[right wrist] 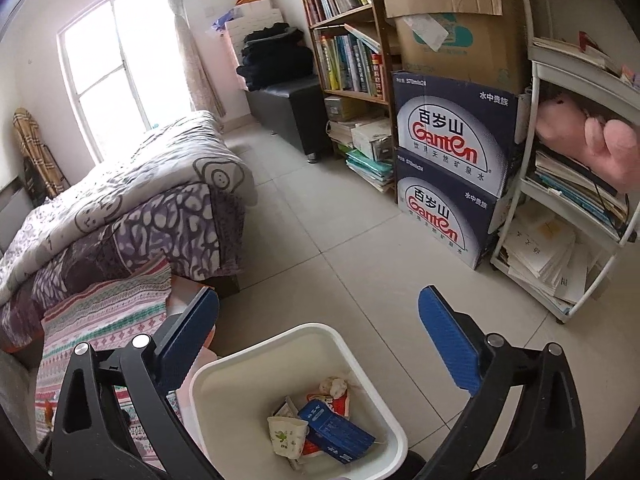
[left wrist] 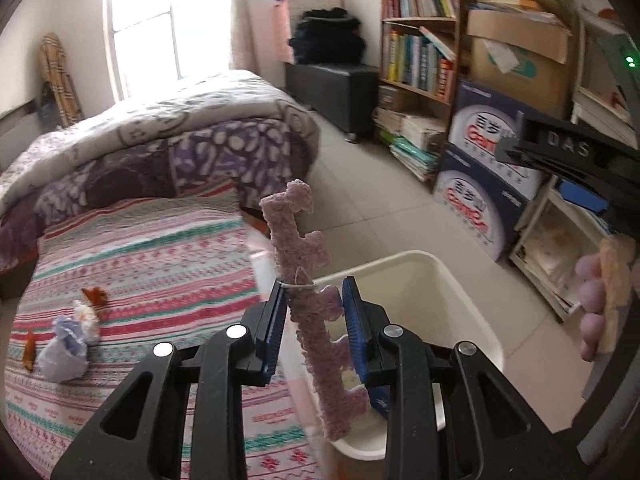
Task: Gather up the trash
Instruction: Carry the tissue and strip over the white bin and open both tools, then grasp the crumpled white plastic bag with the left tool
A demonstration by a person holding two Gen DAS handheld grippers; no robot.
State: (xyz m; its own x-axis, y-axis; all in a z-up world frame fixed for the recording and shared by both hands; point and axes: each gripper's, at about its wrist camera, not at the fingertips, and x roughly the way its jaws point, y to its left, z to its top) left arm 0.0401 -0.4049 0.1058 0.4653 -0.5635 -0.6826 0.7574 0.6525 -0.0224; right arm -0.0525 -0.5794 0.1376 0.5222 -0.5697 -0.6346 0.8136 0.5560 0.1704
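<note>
A pink, bumpy foam strip [left wrist: 308, 304] was pinched upright by the left gripper [left wrist: 314, 332], above the white plastic bin [left wrist: 448, 280]. The right gripper [right wrist: 320, 344] was spread wide and empty over the bin. If dropped early, the strip could be caught on the bin's rim and fall beside it.

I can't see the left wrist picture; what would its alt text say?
Blue-padded tongs hold a pink knobbly foam strip above a white bin. To the left, crumpled scraps lie on a striped bed.
</note>
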